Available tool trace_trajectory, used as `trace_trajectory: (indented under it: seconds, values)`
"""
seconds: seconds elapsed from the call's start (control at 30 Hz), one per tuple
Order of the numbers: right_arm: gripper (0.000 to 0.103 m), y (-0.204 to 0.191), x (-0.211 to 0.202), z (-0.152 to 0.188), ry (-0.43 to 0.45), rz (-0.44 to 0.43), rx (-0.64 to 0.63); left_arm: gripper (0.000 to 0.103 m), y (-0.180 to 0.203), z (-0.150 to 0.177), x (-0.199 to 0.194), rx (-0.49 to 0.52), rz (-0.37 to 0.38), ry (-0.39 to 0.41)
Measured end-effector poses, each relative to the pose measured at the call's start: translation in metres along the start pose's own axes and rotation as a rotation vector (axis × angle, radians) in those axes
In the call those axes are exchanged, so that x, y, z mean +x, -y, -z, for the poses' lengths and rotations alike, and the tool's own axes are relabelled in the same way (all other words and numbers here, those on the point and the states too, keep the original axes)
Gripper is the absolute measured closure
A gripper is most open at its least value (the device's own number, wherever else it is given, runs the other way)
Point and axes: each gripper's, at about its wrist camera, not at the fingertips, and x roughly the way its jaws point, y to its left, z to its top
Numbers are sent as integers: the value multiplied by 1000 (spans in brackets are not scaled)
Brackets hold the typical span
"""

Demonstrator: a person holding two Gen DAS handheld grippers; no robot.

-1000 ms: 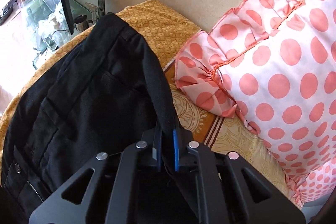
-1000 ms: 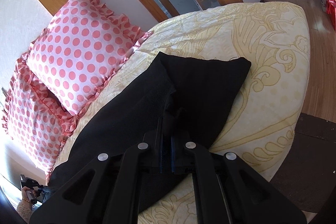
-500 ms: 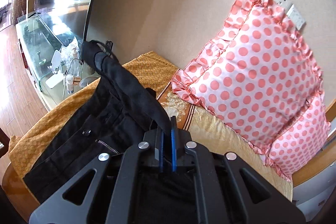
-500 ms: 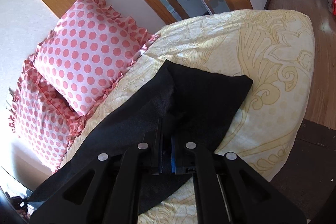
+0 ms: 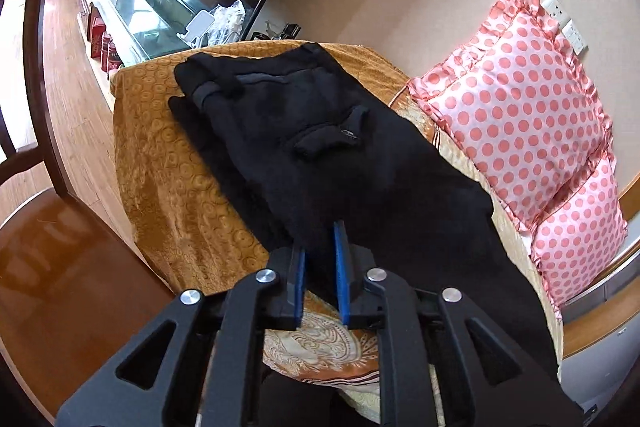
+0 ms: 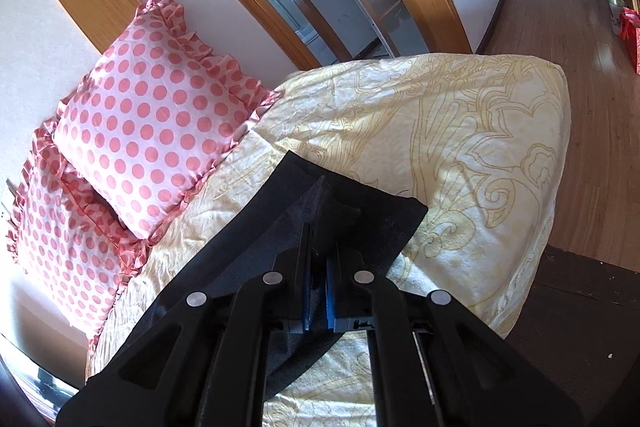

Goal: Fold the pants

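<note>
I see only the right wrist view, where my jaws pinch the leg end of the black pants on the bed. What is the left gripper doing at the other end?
Observer: The left gripper has its jaws apart. The edge of the pants sits between them but is not pinched.
Operator: Does the waist end hang in the air?
Observer: No, it lies on the orange cover, with a back pocket facing up.
Operator: Is something close to that end?
Observer: A glass cabinet stands just beyond the bed corner.
</note>
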Motion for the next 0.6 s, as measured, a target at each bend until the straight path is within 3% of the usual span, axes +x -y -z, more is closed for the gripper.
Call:
trace_trajectory:
  seconds: [0.07, 0.1, 0.27, 0.3, 0.37, 0.43, 0.6]
  values:
    - [99, 3, 0, 1, -7, 0, 8, 43, -2, -7, -9, -36, -5, 48]
    - [99, 5, 0, 1, -11, -2, 13, 39, -3, -10, -13, -50, -11, 77]
    - [99, 11, 6, 3, -38, 5, 31, 39, -9, -31, -11, -82, -32, 104]
    - [99, 11, 7, 3, -42, 6, 33, 41, -10, -33, -8, -83, -43, 96]
    - [99, 13, 9, 3, -48, 5, 39, 57, -14, -33, -2, -102, -44, 75]
    - [99, 13, 11, 1, -53, 3, 40, 63, -16, -30, -1, -107, -48, 79]
    - [99, 9, 8, -10, -33, -10, 18, 70, -14, -25, -2, -63, -63, 75]
